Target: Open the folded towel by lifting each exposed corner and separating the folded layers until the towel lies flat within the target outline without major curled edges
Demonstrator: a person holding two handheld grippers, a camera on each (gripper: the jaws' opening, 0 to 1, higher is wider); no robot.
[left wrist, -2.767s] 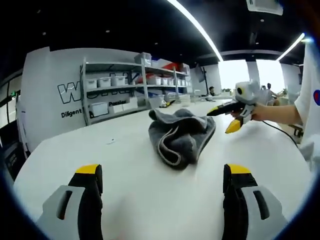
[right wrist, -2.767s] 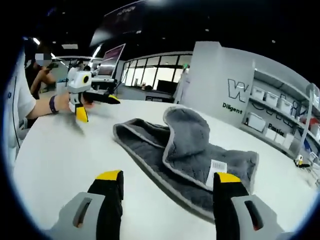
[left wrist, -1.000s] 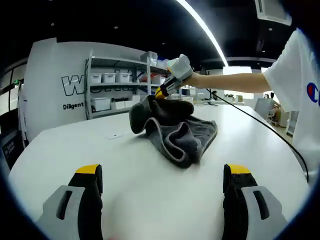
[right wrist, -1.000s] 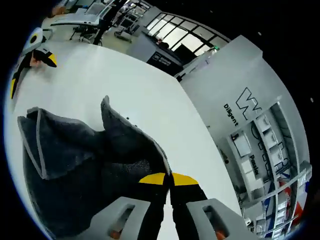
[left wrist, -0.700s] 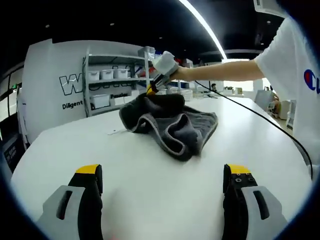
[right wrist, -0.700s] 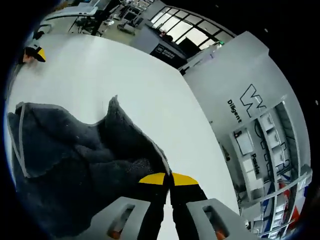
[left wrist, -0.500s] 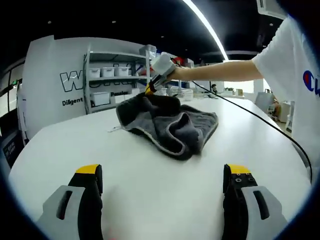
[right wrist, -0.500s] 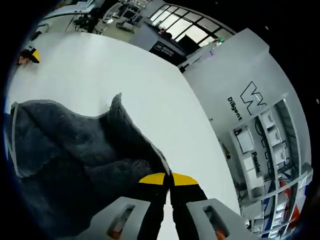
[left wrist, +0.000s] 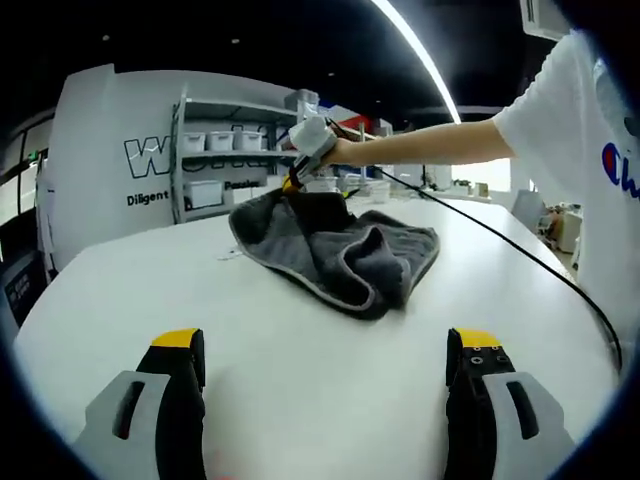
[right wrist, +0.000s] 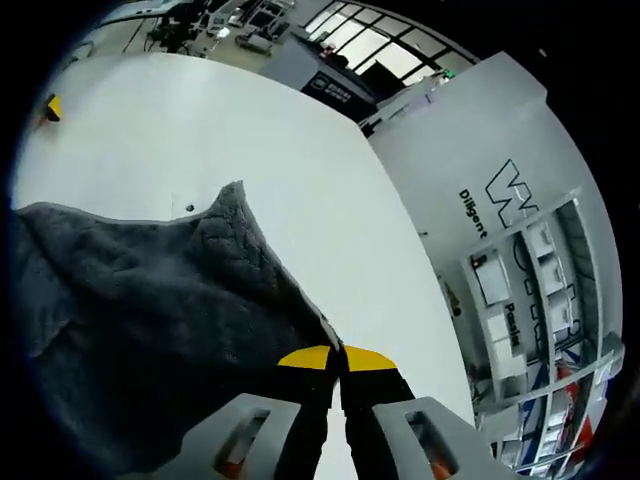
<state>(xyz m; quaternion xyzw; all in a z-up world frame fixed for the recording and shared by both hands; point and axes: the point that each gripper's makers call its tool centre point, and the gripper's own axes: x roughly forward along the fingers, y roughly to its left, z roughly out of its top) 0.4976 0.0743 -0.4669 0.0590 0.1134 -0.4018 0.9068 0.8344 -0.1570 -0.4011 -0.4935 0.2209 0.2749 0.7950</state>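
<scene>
Yellow tips wide apart at the bottom of the left gripper view: the left claw [left wrist: 325, 350] hangs open over the bare white surface [left wrist: 300, 400]. Beyond it, mid-frame, the grey towel [left wrist: 335, 245] sits rumpled, one corner lifted at upper centre by the right claw [left wrist: 292, 183]. In the right gripper view that claw [right wrist: 336, 360] is clamped on the towel [right wrist: 150, 310] edge, cloth spreading lower left. Shelves [left wrist: 220, 165] stand behind.
</scene>
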